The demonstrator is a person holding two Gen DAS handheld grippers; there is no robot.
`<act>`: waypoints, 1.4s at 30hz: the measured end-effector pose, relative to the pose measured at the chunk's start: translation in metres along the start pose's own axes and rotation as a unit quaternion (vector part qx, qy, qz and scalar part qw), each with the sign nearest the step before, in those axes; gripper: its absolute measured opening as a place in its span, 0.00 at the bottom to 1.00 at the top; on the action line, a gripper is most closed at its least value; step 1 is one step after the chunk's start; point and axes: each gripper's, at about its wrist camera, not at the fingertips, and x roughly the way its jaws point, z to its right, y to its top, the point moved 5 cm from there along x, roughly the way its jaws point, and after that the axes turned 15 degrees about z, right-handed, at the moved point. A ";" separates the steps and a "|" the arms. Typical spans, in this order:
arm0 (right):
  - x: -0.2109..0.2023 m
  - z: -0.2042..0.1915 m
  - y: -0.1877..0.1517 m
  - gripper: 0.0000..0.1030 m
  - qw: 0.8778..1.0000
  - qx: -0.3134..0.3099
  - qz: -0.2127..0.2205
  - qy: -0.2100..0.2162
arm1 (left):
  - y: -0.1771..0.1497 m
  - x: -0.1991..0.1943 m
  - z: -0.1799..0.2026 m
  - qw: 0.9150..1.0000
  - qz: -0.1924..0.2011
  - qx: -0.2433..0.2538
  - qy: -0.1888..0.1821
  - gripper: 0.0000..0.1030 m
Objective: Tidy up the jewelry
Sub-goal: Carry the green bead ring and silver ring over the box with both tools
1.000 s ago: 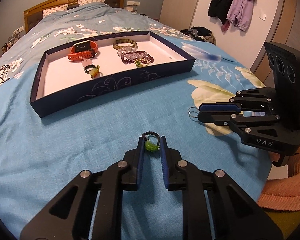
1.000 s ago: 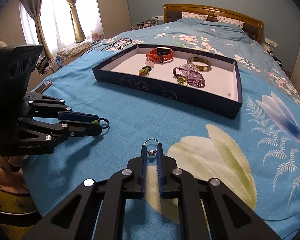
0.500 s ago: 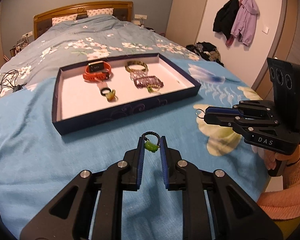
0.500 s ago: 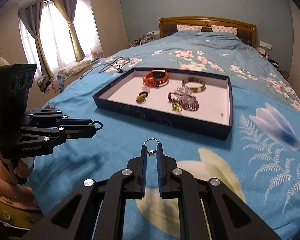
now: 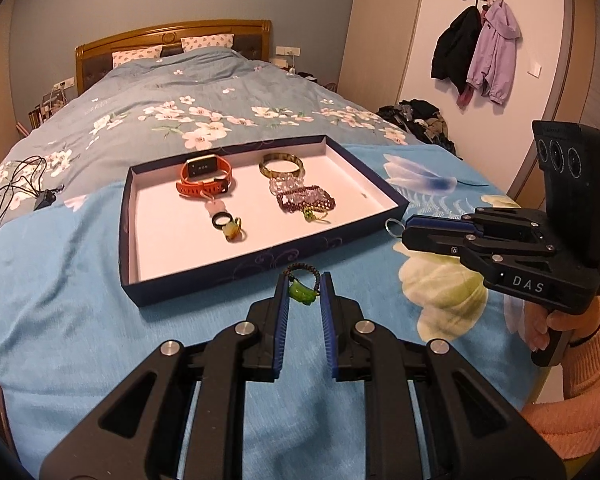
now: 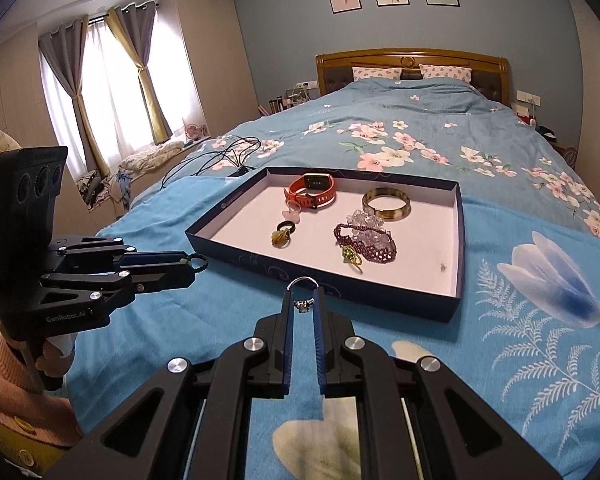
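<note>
The left gripper [image 5: 303, 294] is clamping a small beaded ring with a green stone [image 5: 302, 290] at its fingertips, above the bed [image 5: 80, 320] just near of the tray [image 5: 220, 280]. The right gripper [image 6: 303, 304] is gripping a thin metal ring with a small stone [image 6: 302, 300], likewise near the tray's front wall. Both pieces are judged light, small and slippery; the beaded loop is flexible, the metal band stiff. Holding across the band appears safest.
</note>
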 end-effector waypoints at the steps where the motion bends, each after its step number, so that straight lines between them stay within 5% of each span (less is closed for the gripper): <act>1: 0.001 0.000 0.000 0.08 1.000 0.000 0.001 -0.001 | 0.001 0.000 0.000 1.000 0.001 0.000 0.000 0.16; 42: 0.031 0.025 0.039 0.08 1.000 0.019 0.022 0.002 | 0.041 0.027 -0.026 0.999 0.027 0.000 0.035 0.16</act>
